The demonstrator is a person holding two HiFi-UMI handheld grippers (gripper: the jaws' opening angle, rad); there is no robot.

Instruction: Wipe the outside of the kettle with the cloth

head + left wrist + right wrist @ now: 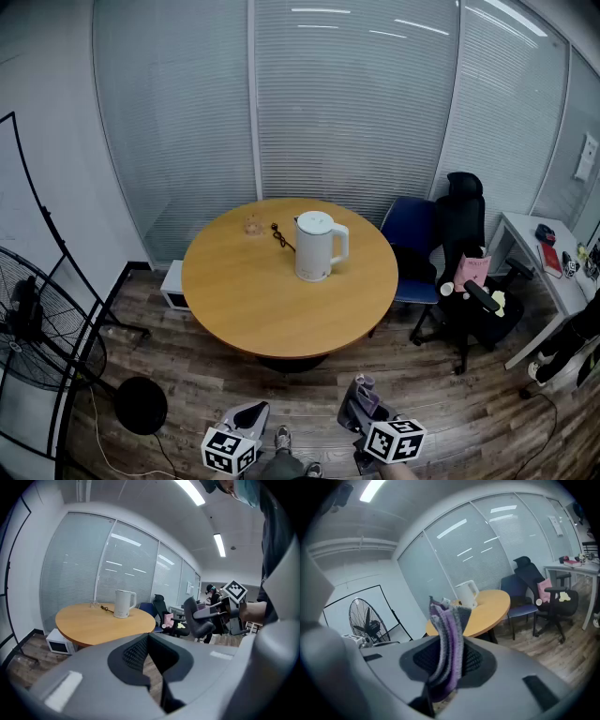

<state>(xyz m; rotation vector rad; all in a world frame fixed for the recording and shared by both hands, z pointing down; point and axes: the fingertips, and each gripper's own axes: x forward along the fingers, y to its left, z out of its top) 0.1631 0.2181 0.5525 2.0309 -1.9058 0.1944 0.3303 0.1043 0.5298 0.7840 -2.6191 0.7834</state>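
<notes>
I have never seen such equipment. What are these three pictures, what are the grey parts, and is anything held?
A person holds one hand-held gripper in each hand. One picture looks down from the person's head; the other two come from cameras on the grippers. On the table stands a white kettle, with a small glass item and a thin dark thing beside it. The right hand-held gripper is shut on a purple-grey cloth; the left hand-held gripper is shut and empty.
</notes>
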